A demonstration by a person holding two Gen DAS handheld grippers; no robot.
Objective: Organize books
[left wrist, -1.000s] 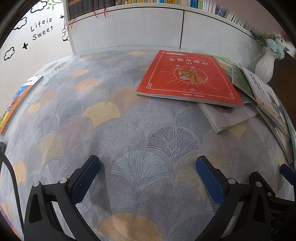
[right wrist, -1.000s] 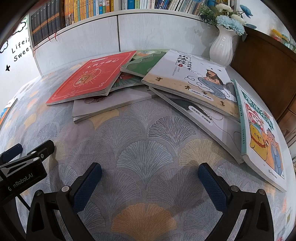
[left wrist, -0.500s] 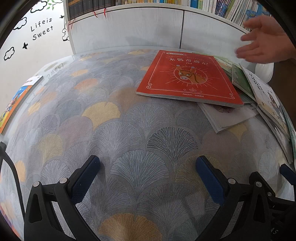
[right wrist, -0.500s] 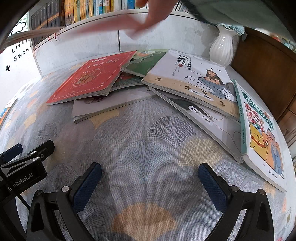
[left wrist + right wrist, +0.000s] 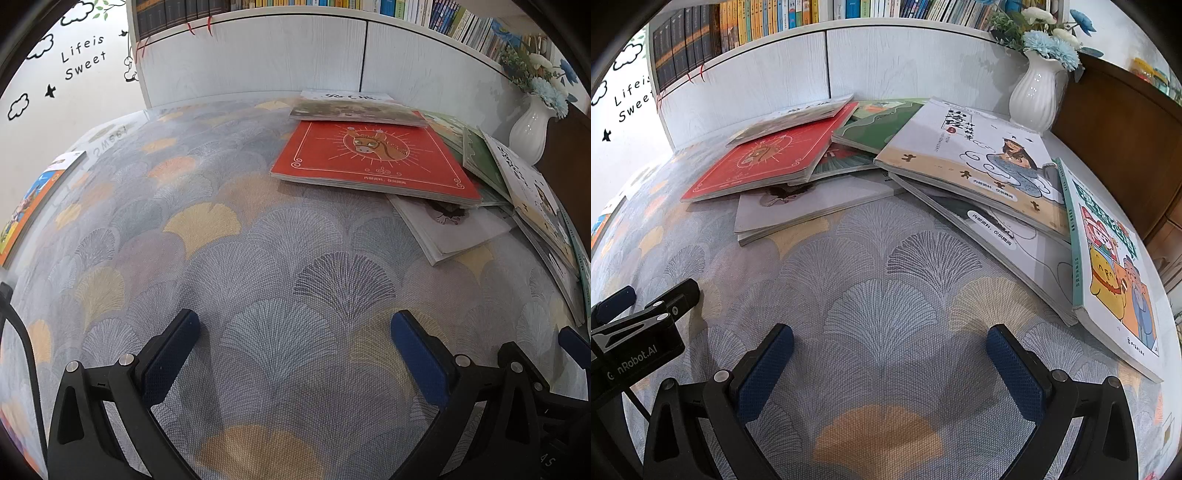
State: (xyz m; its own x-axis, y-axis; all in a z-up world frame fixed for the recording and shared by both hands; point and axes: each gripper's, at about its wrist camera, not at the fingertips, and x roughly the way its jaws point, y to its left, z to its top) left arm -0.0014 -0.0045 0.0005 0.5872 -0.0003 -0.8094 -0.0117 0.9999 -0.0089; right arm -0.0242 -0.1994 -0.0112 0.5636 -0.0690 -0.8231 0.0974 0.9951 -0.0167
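Several books lie in a loose overlapping pile on a fan-patterned tablecloth. A red book (image 5: 373, 158) (image 5: 764, 162) lies at the pile's left, with a pale picture book (image 5: 356, 107) (image 5: 790, 118) lying on its far end. A white book (image 5: 812, 206) sticks out under the red one. A beige book with a drawn girl (image 5: 982, 162) and a teal-edged book (image 5: 1112, 258) lie to the right. My left gripper (image 5: 295, 339) is open and empty above bare cloth, short of the pile. My right gripper (image 5: 890, 350) is open and empty, likewise short of the books.
A white cabinet (image 5: 295, 55) with shelved books above stands behind the table. A white vase of blue flowers (image 5: 1038, 92) stands at the back right beside a brown cabinet (image 5: 1119, 147). An orange book (image 5: 26, 206) lies at the table's left edge. The left gripper's body (image 5: 635, 343) shows in the right view.
A bare hand reached in over the back of the pile and has gone. A pale picture book now lies on the far end of the red book. Both grippers stayed still.
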